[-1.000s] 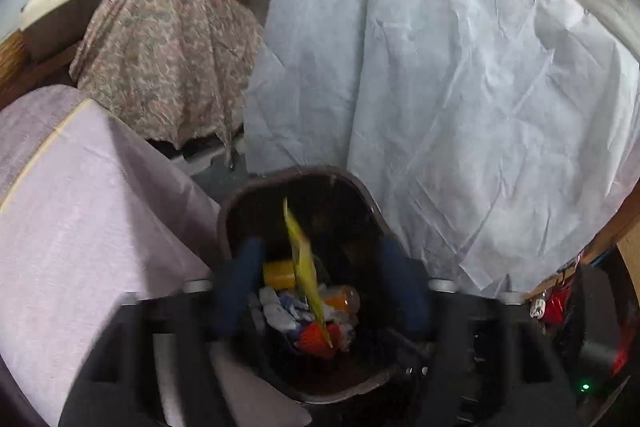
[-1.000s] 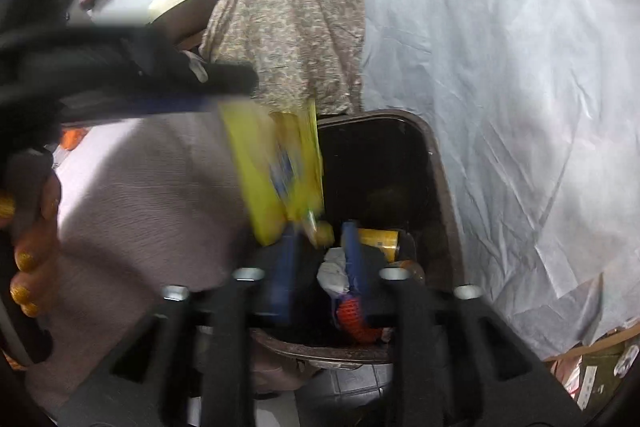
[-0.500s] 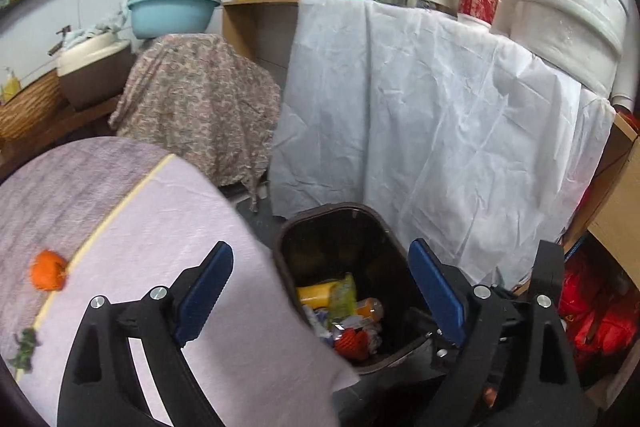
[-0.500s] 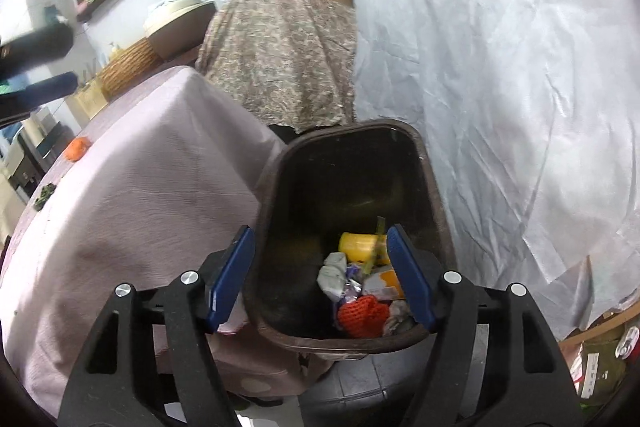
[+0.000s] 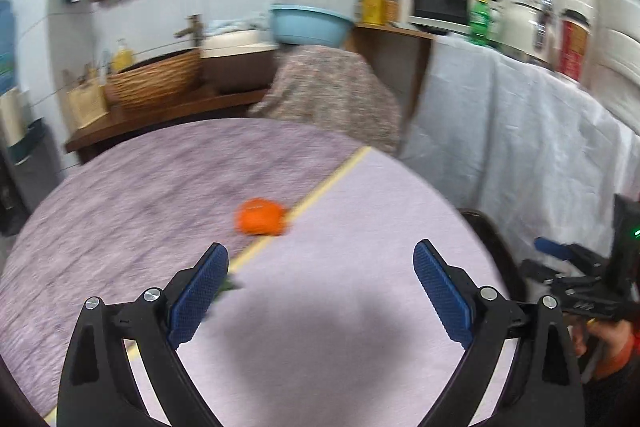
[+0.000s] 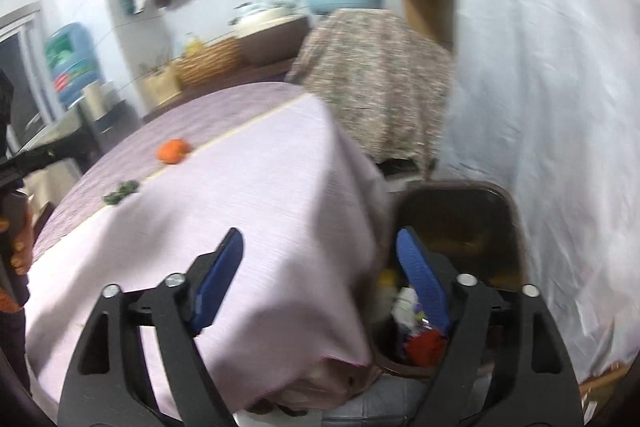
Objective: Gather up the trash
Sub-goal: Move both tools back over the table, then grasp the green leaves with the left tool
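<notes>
An orange crumpled piece of trash [image 5: 260, 217] lies on the purple-clothed table [image 5: 360, 307], just beyond my left gripper [image 5: 320, 249]. That gripper's jaws are opening wide with nothing between them. A small green scrap [image 5: 229, 285] peeks out beside its left finger. My right gripper [image 6: 320, 237] hangs over the table corner, jaws opening and empty. Its right finger overlaps the brown trash bin [image 6: 460, 193], which holds wrappers and a red item [image 6: 426, 341]. The orange piece [image 6: 172, 150] and green scraps [image 6: 120, 191] also show far left.
A white sheet [image 5: 520, 147] drapes the counter behind the bin [image 5: 482, 227]. A floral-covered stand [image 6: 372, 87] with a blue basin [image 5: 308, 25] stands beyond the table. The other gripper and a hand [image 5: 608, 343] appear at the right edge.
A yellow wrapper dropped into the bin. Both grippers opened wider, rose and swung left from the bin toward the table; the left now faces the orange piece.
</notes>
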Demonstrator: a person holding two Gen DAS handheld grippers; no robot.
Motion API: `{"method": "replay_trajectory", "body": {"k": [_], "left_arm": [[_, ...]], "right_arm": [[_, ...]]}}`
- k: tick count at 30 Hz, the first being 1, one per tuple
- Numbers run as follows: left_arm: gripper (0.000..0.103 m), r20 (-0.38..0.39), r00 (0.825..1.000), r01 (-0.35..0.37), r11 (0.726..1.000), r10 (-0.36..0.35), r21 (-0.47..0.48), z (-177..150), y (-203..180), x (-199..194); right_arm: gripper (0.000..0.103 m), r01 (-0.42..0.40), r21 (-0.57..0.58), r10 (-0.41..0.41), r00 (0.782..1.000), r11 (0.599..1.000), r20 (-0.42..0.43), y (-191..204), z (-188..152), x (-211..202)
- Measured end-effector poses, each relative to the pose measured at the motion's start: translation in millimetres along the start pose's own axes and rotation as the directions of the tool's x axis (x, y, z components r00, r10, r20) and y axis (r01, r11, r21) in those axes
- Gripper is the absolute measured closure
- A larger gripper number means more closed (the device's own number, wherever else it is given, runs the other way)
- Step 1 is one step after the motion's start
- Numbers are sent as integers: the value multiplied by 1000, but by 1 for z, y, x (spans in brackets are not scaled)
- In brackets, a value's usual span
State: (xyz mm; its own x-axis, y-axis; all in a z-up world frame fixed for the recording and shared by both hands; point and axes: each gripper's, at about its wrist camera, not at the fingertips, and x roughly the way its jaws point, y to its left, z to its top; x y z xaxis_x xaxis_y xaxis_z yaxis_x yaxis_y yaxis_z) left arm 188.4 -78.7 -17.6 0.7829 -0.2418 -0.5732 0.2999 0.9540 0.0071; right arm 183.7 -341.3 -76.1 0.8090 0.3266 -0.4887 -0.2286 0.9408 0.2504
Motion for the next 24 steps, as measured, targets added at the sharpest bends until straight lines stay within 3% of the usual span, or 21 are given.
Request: {"method": "replay_trajectory", "body": {"k": [3,6,12,15,18,20,22,24], "left_arm": [[10,-15,996,-90,994,90,-61,-9,46,-8],[11,-71,989,-134,987,127,-92,-19,77,-3],[13,-169,979,-123,991,111,-59,-30,92,34],[17,-200,975,-97,995,98,17,-31,82,54],[43,-250,963,-87,993,103,75,-31,75,73],[73,-283,956,-53,996,73,78,-35,75,81],[88,-278,957,-57,994,81,91,-38,75,80],[93,-265,962,-47,995,69,88,-38,76,74]], "right_arm": [[21,-53,-57,53,998,997,-18,31,14,11],[21,-109,-94,104,993,990,-49,59,27,25],[21,-150,-192,129,985,970,-118,108,43,54],[21,-158,-237,124,981,959,-151,129,51,68],[21,-167,-257,124,977,952,-176,141,61,82],[21,-176,-251,129,973,952,-192,148,69,93],[21,-182,-247,132,970,952,-206,154,75,105],[21,-181,-252,126,968,951,-217,161,82,119]]}}
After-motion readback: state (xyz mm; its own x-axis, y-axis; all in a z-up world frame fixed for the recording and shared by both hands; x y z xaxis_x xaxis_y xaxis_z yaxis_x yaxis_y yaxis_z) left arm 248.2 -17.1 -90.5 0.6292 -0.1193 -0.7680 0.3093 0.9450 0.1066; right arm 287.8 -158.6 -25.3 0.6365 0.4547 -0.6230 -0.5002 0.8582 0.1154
